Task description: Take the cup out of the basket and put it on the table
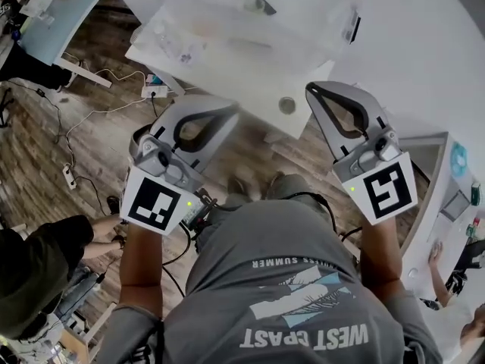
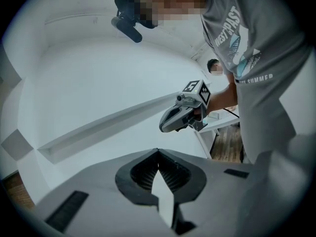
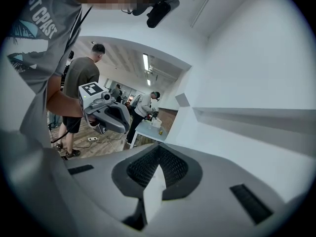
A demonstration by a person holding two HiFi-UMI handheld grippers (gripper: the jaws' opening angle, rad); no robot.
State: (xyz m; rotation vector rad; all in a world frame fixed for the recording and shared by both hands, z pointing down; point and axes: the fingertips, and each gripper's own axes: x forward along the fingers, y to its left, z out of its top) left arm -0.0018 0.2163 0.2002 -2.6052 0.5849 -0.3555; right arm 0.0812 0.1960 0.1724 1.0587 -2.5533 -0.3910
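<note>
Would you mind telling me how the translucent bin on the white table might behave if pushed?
The translucent bin looks thin-walled, so it is probably light and a little flexible. It sits wide and low on the white table, so it would likely slide rather than tip.

— What colour are the tools?
— Left gripper point(image 1: 225, 112) and right gripper point(image 1: 314, 89) are both grey, with black ribbed pads point(image 2: 143, 174). Each cube point(image 1: 155, 203) carries a black-and-white square pattern and has a green dot of light beside it.
— And the shirt point(image 1: 288, 279)?
— Grey, with white lettering and a pale blue print.
— What about the surroundings?
— The floor point(image 1: 91, 89) is brown wood planks. The worktop point(image 1: 227, 74) at 12 o'clock is white, and the far worktop point(image 1: 57, 17) at 11 o'clock is pale blue.
</note>
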